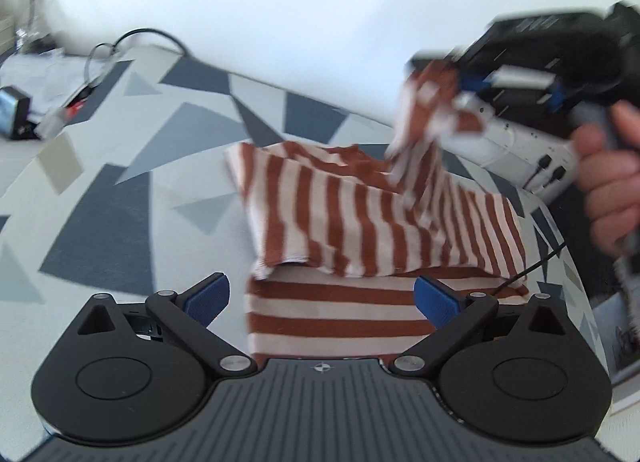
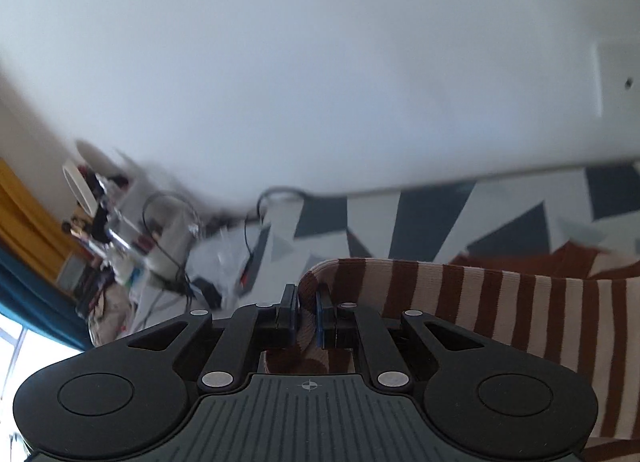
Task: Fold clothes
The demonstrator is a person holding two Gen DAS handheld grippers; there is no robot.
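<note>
A brown-and-white striped garment [image 1: 360, 221] lies partly folded on the grey triangle-patterned surface [image 1: 120, 181]. My left gripper [image 1: 322, 298] is open and empty, low over the garment's near edge. My right gripper [image 2: 307, 306] is shut on a fold of the striped garment [image 2: 480, 302] and lifts it; in the left wrist view the right gripper [image 1: 452, 85] holds that edge up at the upper right, blurred by motion.
A white power strip [image 1: 520, 145] with plugged cables lies at the right by the hand. Cables and a small black device [image 1: 16, 113] sit at the far left. Cluttered items [image 2: 120, 246] and a white wall stand behind.
</note>
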